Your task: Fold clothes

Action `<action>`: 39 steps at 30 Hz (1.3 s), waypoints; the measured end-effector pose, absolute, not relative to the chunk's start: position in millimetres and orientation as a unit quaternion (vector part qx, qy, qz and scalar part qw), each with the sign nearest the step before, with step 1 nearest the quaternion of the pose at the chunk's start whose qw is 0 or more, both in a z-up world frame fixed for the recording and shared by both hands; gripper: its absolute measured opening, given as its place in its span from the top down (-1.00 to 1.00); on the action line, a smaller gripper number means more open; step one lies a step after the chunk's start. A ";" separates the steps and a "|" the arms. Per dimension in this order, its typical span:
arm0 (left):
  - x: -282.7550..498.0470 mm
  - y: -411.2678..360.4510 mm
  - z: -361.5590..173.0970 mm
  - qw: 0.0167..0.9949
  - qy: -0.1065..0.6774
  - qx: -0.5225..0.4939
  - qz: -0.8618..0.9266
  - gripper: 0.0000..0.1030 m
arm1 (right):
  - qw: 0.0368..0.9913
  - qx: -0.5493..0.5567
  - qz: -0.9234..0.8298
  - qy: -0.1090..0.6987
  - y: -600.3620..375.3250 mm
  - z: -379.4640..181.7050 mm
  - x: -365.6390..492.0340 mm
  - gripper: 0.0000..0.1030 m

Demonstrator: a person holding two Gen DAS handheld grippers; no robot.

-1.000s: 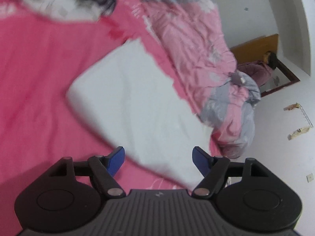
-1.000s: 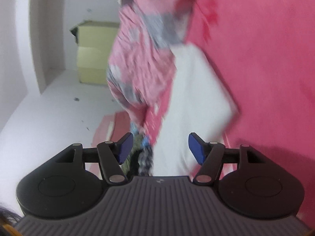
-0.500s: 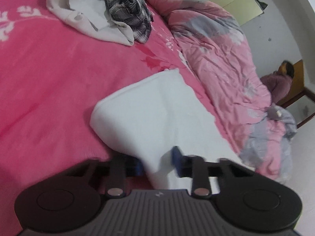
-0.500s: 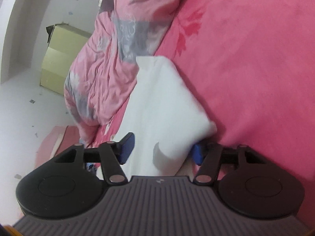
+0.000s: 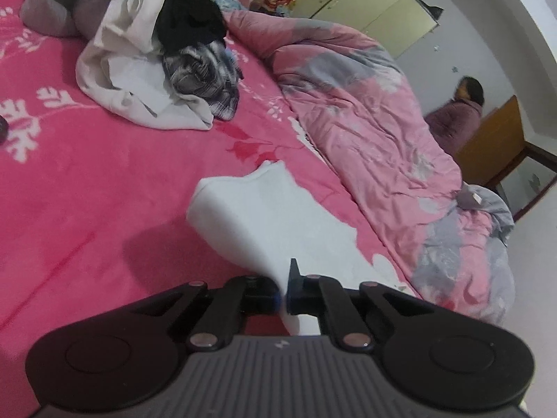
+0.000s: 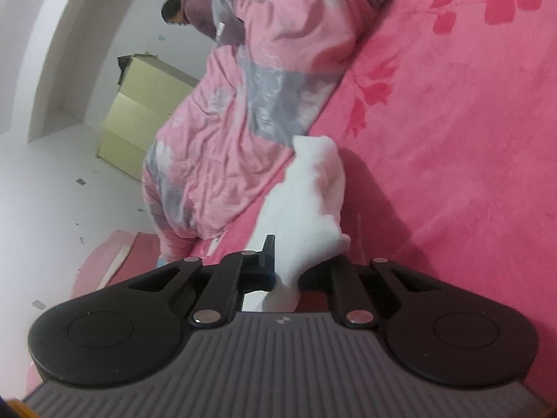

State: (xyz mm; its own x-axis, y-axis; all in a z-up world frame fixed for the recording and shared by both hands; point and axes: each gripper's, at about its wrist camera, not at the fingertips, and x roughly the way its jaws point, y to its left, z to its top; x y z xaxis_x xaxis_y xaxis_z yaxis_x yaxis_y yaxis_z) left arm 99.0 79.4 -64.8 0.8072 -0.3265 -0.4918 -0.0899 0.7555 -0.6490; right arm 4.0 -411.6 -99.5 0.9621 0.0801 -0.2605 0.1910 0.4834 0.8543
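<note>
**Both jaws pinched on near edge of white folded garment, on the pink bed**

Left gripper (image 5: 283, 291): jaws have just been closing, now clenched on the near left corner of the white garment (image 5: 275, 216), cloth bunched between the pads. Right gripper (image 6: 287, 271): jaws have just been closing too, now grasping the near right corner of the same white garment (image 6: 306, 202), a fold of fabric squeezed between them and spilling below.

Handling, judged: light, soft, limp, no stiffness; it will sag between the two holds and drape wherever unsupported. Not fragile. Plush bed cover should give some drag, so layers may shift or peel if pulled fast. Best holds are the two near corners, as taken now, pinching all layers together; a single-layer pinch would let the fold open.

Look: plain white, no print or seam readable, already folded into a thick oblong with rounded fold edges, slightly blurred. It lies on the pink bed sheet (image 5: 104, 174), near side, running away from the grippers; far end sits close beside the pink-grey quilt (image 5: 365, 122) on the right. Unfolded clothes pile (image 5: 156, 69) far left, well apart
</note>
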 end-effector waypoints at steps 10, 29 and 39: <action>-1.7 116.3 -62.4 0.878 0.357 -0.305 -0.093 0.92 | 0.837 0.520 -0.003 0.171 -393.7 -95.7 -107.0 0.84; -17.3 156.1 -31.0 0.930 0.323 -0.155 -0.087 -0.28 | 0.907 0.319 -0.106 0.254 -415.3 -54.5 -149.9 0.06; 147.6 88.2 -27.1 0.905 0.401 -0.075 -0.121 -0.25 | 0.927 0.278 -0.047 0.246 -443.7 -33.8 -31.0 0.06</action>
